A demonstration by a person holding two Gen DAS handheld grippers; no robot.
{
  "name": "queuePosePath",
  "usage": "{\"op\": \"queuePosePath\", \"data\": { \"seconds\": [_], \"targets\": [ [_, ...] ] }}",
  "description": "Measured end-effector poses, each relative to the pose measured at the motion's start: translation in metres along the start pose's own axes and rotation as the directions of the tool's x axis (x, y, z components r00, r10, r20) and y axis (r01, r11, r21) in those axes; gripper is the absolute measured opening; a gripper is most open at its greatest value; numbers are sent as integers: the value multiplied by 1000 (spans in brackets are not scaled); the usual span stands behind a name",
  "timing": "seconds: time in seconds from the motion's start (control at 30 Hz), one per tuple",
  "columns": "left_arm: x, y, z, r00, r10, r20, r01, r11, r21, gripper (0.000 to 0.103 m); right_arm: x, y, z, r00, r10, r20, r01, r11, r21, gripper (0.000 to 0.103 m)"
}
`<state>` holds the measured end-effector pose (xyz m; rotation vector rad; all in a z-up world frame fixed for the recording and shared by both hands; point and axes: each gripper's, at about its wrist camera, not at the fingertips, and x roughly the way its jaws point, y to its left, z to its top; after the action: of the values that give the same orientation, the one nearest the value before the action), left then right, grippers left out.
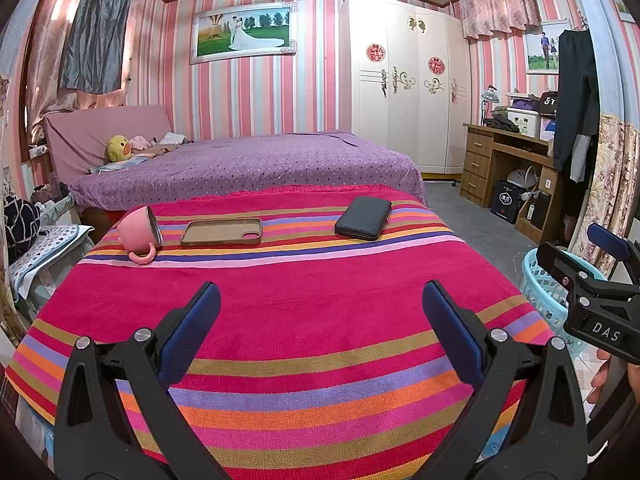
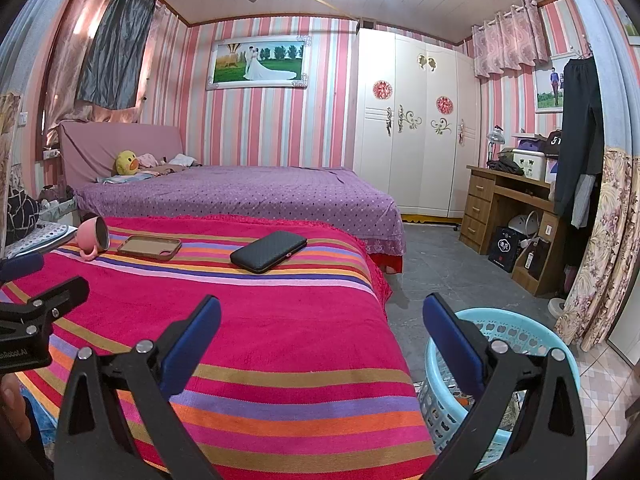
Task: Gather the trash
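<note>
My left gripper [image 1: 320, 320] hangs open over the near part of a table under a red striped cloth [image 1: 280, 360], nothing between its fingers. My right gripper [image 2: 320, 328] is also open and empty, straddling the table's right edge and a light blue basket [image 2: 520, 332] on the floor. Something brownish lies inside the basket; I cannot tell what. At the table's far side lie a pink mug [image 1: 138, 232] on its side, a tan phone case [image 1: 222, 232] and a black wallet [image 1: 363, 218]. The right gripper [image 1: 580, 250] shows at the edge of the left wrist view, above the basket [image 1: 540, 292].
A purple dotted bed [image 1: 248, 160] stands behind the table. A white wardrobe [image 1: 404, 80] and a wooden desk [image 1: 504, 160] line the right wall, with grey floor [image 2: 440, 272] between. Clutter sits at the left [image 1: 24, 224]. A hand [image 1: 600, 376] holds the right gripper.
</note>
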<state>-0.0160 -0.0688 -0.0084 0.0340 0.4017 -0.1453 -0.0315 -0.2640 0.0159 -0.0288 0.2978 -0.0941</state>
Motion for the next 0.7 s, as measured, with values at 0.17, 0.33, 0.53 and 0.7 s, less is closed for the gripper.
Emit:
{"op": "queuePosePath", "data": {
  "seconds": [0.17,0.33,0.53,0.7],
  "targets": [
    [0,-2,0,1000,0,-1,0,1000,0,97,0,0,0,1000,0,1,0,1000,0,98],
    [0,-1,0,1000,0,-1,0,1000,-1,97,0,0,0,1000,-1,1,1,1000,0,98],
    [-1,-2,1,1000,1,-1,-1,1000,-3,97,0,0,0,1000,0,0,0,1000,-1,98],
    [-1,-2,1,1000,0,0,0,1000,-1,97,0,0,0,1000,0,0,0,1000,-1,98]
  ]
}}
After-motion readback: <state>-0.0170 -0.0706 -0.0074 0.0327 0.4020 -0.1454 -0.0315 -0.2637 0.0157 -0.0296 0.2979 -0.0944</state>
